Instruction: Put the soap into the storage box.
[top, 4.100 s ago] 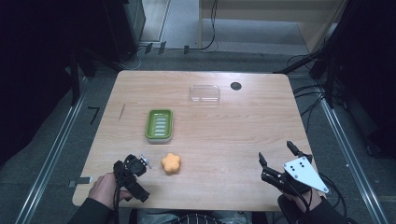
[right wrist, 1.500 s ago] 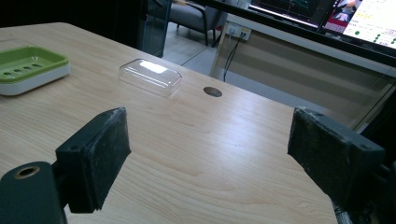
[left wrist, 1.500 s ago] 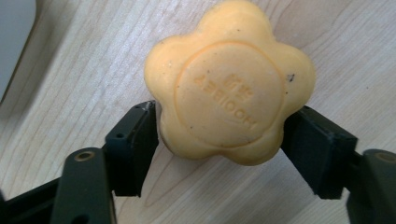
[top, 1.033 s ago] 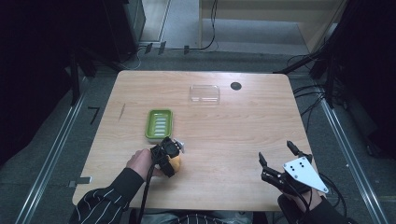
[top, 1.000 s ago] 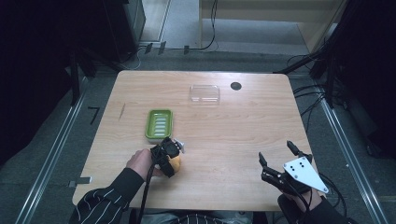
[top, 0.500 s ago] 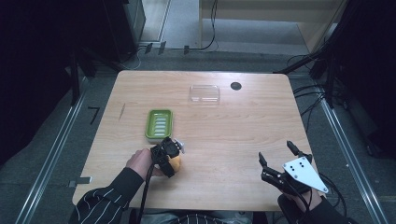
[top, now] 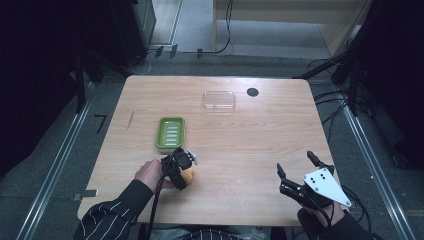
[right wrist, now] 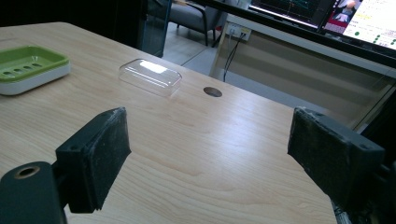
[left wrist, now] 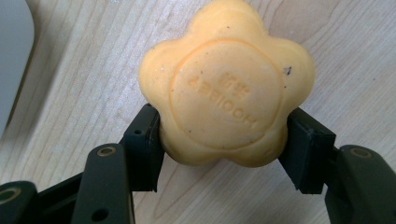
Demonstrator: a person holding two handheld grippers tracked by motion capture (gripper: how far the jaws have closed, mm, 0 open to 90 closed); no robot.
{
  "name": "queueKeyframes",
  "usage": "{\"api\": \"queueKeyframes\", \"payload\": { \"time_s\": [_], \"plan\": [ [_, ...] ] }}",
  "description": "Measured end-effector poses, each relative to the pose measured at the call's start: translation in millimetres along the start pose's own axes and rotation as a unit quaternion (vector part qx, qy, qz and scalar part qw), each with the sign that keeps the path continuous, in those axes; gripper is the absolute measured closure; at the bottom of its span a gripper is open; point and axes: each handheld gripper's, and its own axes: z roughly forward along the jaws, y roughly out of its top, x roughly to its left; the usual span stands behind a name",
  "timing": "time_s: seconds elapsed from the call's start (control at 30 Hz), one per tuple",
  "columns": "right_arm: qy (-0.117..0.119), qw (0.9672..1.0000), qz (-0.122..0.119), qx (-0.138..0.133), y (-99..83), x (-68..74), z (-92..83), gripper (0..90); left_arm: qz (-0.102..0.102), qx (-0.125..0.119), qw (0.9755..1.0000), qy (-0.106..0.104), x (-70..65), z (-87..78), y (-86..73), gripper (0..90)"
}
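An orange flower-shaped soap (top: 189, 176) (left wrist: 224, 84) lies on the wooden table near its front left. My left gripper (top: 181, 167) (left wrist: 227, 140) is shut on it, the black pads (left wrist: 147, 140) pressing its two sides; the jaws have just been closing with the soap between them. A hand in a striped sleeve holds this gripper. My right gripper (top: 295, 164) (right wrist: 205, 144) stands open at the front right with nothing between its pads, pointing across the table.
A green soap dish (top: 170, 133) (right wrist: 28, 65) sits just beyond the soap. A clear plastic lid (top: 219, 100) (right wrist: 150, 76) lies near the far edge, beside a dark round hole (top: 252, 92) in the tabletop.
Since the oldest frame my left gripper has moved from the front left corner to the soap and closed on it. Over the last second nothing has visibly moved.
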Motion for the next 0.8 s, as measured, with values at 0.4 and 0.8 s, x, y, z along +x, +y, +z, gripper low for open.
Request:
{"api": "queueKeyframes", "payload": {
  "time_s": [0.4, 0.8],
  "plan": [
    [0.0, 1.0, -0.001, 0.0, 0.0, -0.1, 0.0, 13.4, -0.002, -0.015, 0.9999, 0.0, -0.3, -5.6, -2.7, 39.8],
    [-0.001, 1.0, 0.0, 0.0, 0.0, -0.2, 0.0, 13.4, -0.011, -0.017, 0.9998, 0.005, 3.4, -9.8, -6.1, 39.7]
  ]
}}
